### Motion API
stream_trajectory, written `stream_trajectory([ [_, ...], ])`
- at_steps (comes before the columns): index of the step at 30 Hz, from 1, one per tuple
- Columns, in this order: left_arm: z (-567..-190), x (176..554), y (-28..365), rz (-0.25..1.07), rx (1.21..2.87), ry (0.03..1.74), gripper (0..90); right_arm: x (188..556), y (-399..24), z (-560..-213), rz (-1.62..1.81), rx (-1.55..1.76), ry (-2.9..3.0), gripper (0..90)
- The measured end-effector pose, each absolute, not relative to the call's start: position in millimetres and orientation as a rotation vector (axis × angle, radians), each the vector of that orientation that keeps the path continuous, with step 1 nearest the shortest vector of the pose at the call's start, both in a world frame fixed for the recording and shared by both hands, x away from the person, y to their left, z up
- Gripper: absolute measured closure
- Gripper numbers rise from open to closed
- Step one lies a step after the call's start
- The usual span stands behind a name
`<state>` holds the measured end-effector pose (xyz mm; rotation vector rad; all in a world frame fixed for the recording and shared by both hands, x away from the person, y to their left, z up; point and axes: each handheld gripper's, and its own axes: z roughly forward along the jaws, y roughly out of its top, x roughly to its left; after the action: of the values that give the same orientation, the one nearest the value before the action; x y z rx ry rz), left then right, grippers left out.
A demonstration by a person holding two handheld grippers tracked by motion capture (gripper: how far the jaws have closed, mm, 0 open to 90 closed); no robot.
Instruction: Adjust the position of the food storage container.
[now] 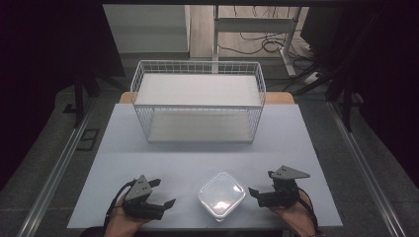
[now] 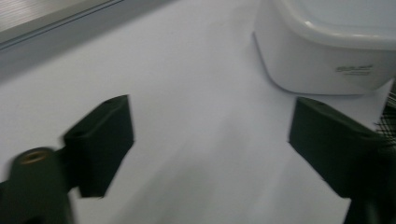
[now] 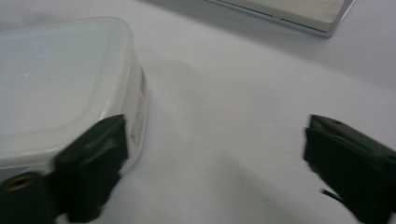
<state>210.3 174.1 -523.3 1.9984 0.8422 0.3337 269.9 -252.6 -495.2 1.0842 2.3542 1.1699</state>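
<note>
Container [image 1: 222, 194], lidded white plastic, near table [image 1: 148, 148] edge, between left gripper [image 1: 160, 192] and right gripper [image 1: 259, 192]; both released, holding nothing. Likely light, rigid, slick-walled; best gripped at opposite sides under lid rim. Wire basket [image 1: 197, 101] far.

Container [image 1: 222, 194]: translucent white, lid milky, small dark print on one side wall. Bench [image 1: 197, 153]: plain pale grey. Wire basket [image 1: 197, 101]: white grid mesh. Left gripper [image 1: 165, 193] and right gripper [image 1: 262, 186]: black, with grey top plates.
</note>
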Motion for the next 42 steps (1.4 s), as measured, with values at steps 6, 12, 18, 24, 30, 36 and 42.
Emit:
stream_trajectory([
  [6,-514.9,202.2,154.9,0.211,1.950,0.756,69.8,265.2,-248.6,-493.9,1.148,1.035,2.477,58.9],
  [12,-519.5,197.5,116.4,0.151,2.054,0.648,90.0,260.3,-237.3,-495.4,1.136,0.932,2.609,86.6],
  [18,-525.8,203.4,96.7,0.074,2.075,0.651,90.0,254.8,-227.8,-494.3,1.132,0.906,2.647,89.1],
  [24,-527.0,217.4,108.3,0.076,2.026,0.744,90.0,254.4,-216.9,-496.7,1.205,0.901,2.688,88.4],
  [30,-529.2,226.7,115.5,0.089,2.020,0.802,89.9,260.0,-215.1,-494.2,1.132,0.891,2.664,88.2],
  [36,-529.4,233.2,112.4,0.135,2.025,0.831,89.8,281.2,-221.9,-491.3,1.191,0.970,2.586,89.1],
  [42,-532.1,244.4,124.2,0.127,1.980,0.921,89.5,283.3,-207.5,-494.2,1.188,0.950,2.608,88.8],
])
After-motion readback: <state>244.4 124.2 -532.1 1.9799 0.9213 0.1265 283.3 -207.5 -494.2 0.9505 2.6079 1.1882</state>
